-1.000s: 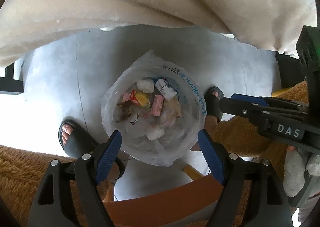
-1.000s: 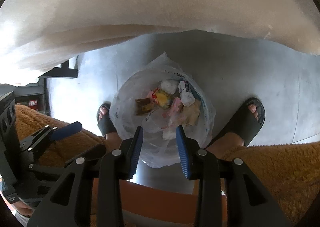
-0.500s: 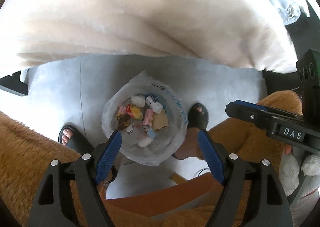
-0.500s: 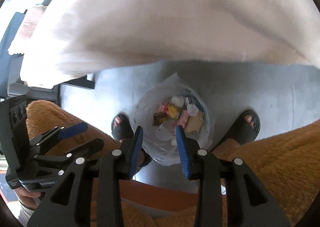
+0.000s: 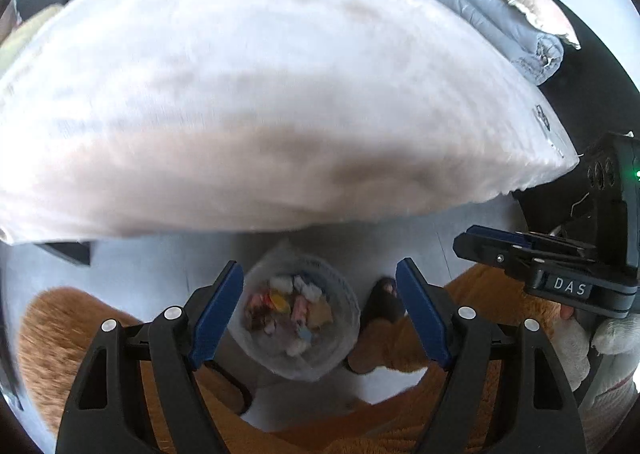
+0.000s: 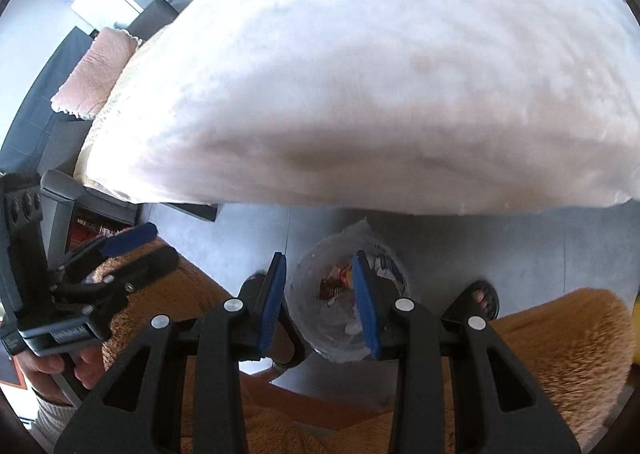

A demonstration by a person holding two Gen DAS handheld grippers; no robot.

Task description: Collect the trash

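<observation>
A clear plastic trash bag [image 5: 304, 354] stands on the grey floor far below, holding several wrappers and tissues [image 5: 292, 306]. It also shows in the right wrist view [image 6: 320, 326]. My left gripper [image 5: 320, 314] is open and empty, high above the bag. My right gripper [image 6: 320, 302] is open with a narrower gap, also empty and high above the bag. The right gripper shows in the left wrist view [image 5: 532, 258]; the left gripper shows in the right wrist view [image 6: 116, 254].
A large white fluffy blanket [image 5: 260, 94] fills the upper half of both views. The person's orange fleece legs [image 6: 560, 354] and black sandals [image 6: 480, 298] flank the bag. A grey blanket [image 5: 500, 26] and a pink cushion [image 6: 96, 74] lie further back.
Both grippers have risen away from the bag, which now looks much smaller. The white blanket top and room behind have come into view. Jaw gaps look the same.
</observation>
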